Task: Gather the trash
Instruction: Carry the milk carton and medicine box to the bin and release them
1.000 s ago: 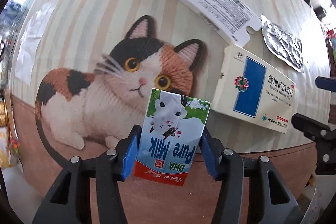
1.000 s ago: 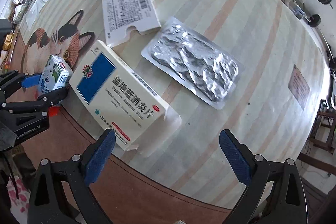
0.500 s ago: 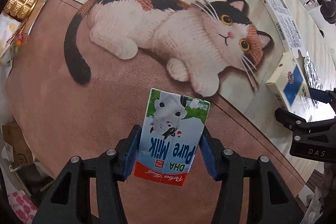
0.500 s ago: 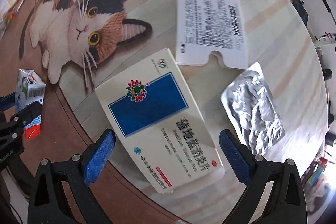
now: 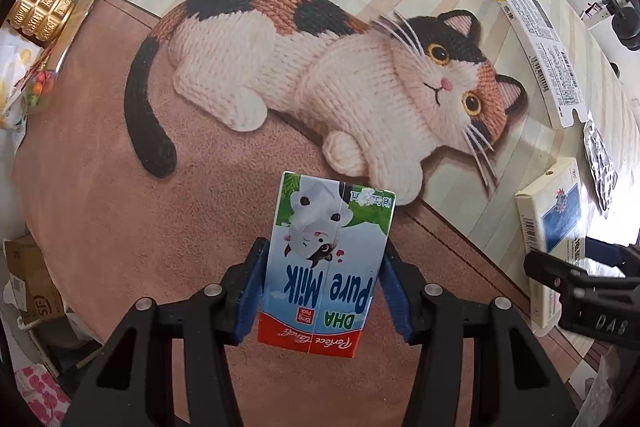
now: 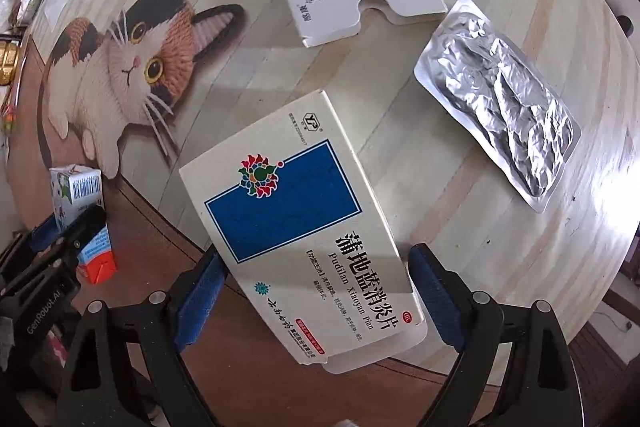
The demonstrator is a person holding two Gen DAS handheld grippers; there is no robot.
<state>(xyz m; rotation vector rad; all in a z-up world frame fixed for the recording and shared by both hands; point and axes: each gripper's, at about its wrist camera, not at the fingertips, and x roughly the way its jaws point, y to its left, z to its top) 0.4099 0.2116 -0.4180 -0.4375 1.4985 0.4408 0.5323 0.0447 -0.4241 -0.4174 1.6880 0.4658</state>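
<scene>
Left wrist: milk carton (image 5: 326, 263) in left claw (image 5: 324, 291).

Both views are well lit by daylight, with colours clear and print legible at centre. Strong glare falls on the table (image 6: 580, 247) at the right edge of the right wrist view, washing out the wood grain there. The foil sheet (image 6: 500, 91) shows bright specular highlights. The medicine box (image 6: 296, 223) casts a soft shadow toward the left. Fisheye distortion bends the table rim and stripes; a dark vignette rings each frame. Clutter at the left margins is blurred and compressed.
</scene>
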